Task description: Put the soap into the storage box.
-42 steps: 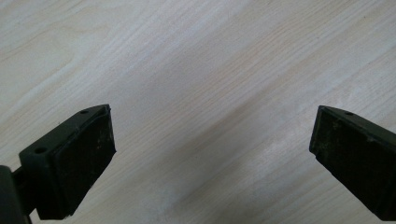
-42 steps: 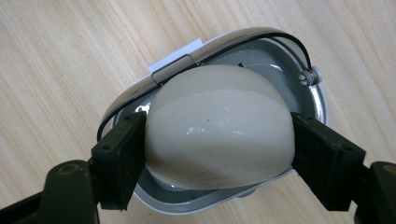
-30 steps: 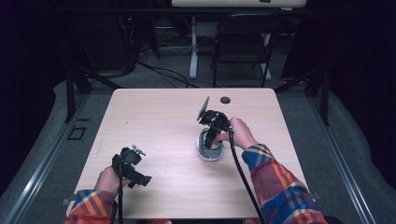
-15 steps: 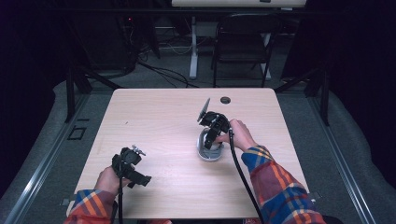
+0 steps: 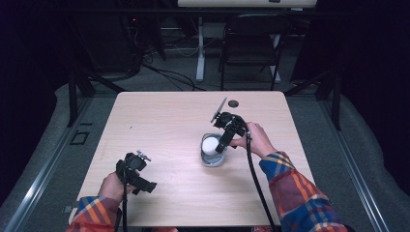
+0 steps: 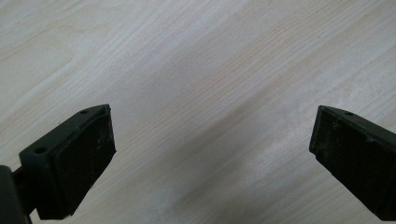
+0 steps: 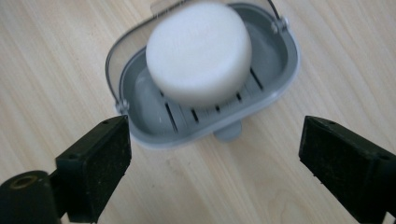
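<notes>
1. The round white soap bar (image 7: 198, 51) lies in the grey slotted plastic soap dish (image 7: 275, 88) mid-table, so its slots can drain it.
2. The right gripper (image 7: 215, 172) has just been opening; its jaws stand wide and empty beside the dish.
3. The left gripper (image 6: 210, 158) idles wide open, holding nothing, over the pale wooden table (image 5: 164, 121).

My plaid sleeves (image 5: 295, 191) in red, blue, yellow, black handheld grippers, square dark pads (image 7: 100, 161), trailing black cable (image 5: 255, 179)

Overhead light fell on the pale table (image 5: 169, 125) while the room around it stayed nearly black. The high view looked soft and grainy. In the right gripper view the white soap (image 7: 198, 51) was slightly blurred and bright; soft shadows lay under the dish (image 7: 275, 79).
</notes>
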### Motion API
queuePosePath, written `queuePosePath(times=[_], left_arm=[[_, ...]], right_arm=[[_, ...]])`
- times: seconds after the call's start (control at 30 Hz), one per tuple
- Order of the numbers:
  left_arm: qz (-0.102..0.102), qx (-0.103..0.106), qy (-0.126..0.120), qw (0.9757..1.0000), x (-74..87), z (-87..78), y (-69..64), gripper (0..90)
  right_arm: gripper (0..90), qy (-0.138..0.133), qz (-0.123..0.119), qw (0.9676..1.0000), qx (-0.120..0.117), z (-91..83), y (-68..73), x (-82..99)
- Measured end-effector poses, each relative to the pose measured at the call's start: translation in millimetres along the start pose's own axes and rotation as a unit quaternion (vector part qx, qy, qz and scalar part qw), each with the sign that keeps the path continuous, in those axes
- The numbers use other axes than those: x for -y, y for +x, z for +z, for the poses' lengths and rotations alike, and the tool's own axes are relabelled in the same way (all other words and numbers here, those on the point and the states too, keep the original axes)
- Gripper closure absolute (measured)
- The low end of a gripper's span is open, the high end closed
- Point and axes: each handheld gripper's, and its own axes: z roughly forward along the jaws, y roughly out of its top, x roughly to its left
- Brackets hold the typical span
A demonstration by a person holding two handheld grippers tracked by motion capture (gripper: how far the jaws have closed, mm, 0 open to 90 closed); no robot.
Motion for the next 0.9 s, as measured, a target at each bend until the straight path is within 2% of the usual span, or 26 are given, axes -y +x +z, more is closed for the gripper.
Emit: queuePosePath(times=[0.2, 0.33, 0.47, 0.57, 0.87, 0.9], left_arm=[[-0.001, 0.0, -0.001, 1.0, -0.2, 0.2, -0.3, 0.0], [-0.001, -0.001, -0.001, 1.0, -0.3, 0.0, -0.6, 0.0], [0.0, -0.001, 0.0, 1.0, -0.4, 0.1, -0.6, 0.0], [0.0, -0.002, 0.0, 1.0, -0.4, 0.1, -0.9, 0.0], [0.0, -0.002, -0.001, 1.0, -0.6, 0.3, -1.3, 0.0], [0.0, -0.002, -0.001, 1.0, -0.6, 0.3, -1.2, 0.0]], right_arm=[[3.4, -0.005, -0.001, 1.0, 0.007, -14.5, 3.7, 20.0], [2.9, -0.014, 0.003, 0.9999, 0.009, -22.0, 5.9, 34.5], [2.6, -0.012, 0.004, 0.9998, 0.015, -27.0, 7.3, 52.4], [2.3, -0.012, 0.01, 0.9995, 0.026, -27.9, 7.8, 68.0], [0.8, -0.002, 0.028, 0.999, 0.035, -23.1, 5.1, 105.8], [0.8, 0.007, 0.028, 0.9987, 0.042, -23.5, 4.8, 110.4]])
